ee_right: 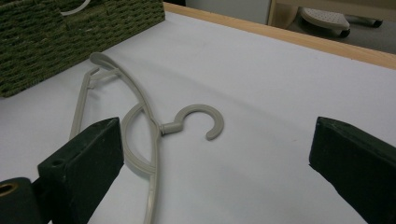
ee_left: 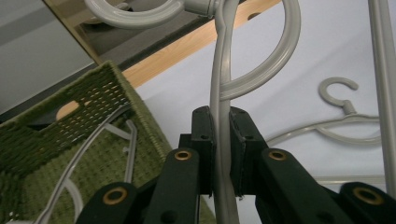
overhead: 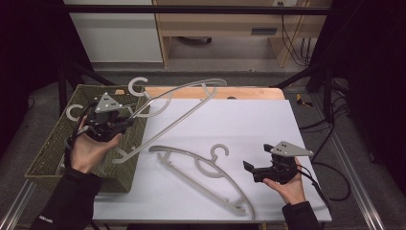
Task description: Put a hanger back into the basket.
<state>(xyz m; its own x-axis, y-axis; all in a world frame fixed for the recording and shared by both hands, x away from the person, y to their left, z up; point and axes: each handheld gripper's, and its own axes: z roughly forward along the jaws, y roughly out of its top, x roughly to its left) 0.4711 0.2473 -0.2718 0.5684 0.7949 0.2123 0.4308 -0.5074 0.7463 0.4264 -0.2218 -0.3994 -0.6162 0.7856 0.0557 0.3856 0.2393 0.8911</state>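
Grey plastic is clamped between the pads of the left gripper (ee_left: 221, 154): a clothes hanger (overhead: 179, 103) is held by the thin bar just below its hook, with the jaws closed tight on it. Beyond the fingertips in the left gripper view, the hanger's hook (ee_left: 135, 11) and a curved inner loop rise away from the pads. To one side of the jaws lies a green woven basket (ee_left: 100, 102), in which parts of other grey hangers can be seen. In the high view the left gripper (overhead: 128, 120) is seen over the basket's near-right edge, and the held hanger stretches from the fingers out across the white table sheet (overhead: 268, 129), lifted off it.

The right gripper (overhead: 249, 167) is held with its jaws standing wide apart and nothing between them. A second hanger (ee_right: 149, 135) lies flat on the sheet just ahead of the fingertips, its hook pointing into the gap between the jaws and its long arm passing close by one finger (ee_right: 86, 158).
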